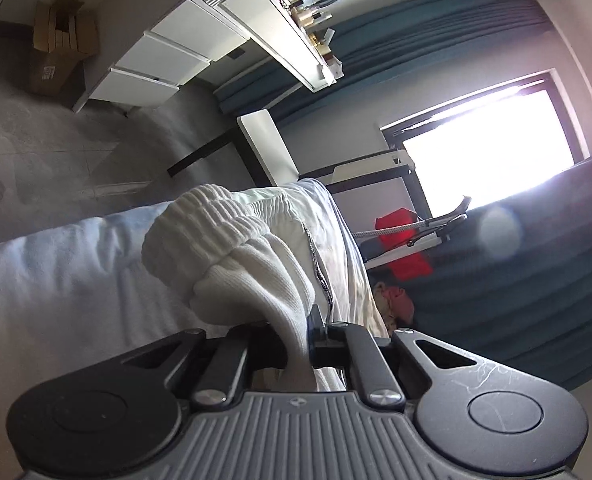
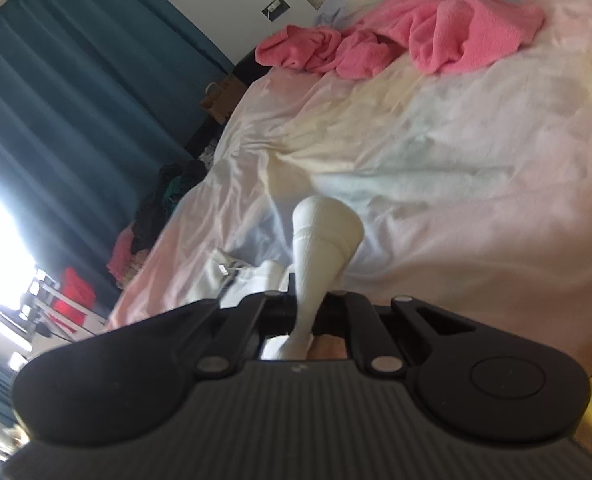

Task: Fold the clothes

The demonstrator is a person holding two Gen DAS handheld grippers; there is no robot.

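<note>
Rumpled pastel bed (image 2: 455,160), pink towel (image 2: 435,40) far off, left gripper (image 1: 309,332) fingers clamped on white ribbed garment (image 1: 232,248), right gripper (image 2: 309,312) pinching what looks like its white cuff (image 2: 323,232).

A white drawer unit (image 1: 164,60) stood on the grey floor (image 1: 56,148). Beside it sat cardboard boxes (image 1: 62,40); beyond it teal curtains (image 1: 395,36) hung, with a bright window (image 1: 483,144) farther along. Near that window lay a red item (image 1: 405,244).
</note>
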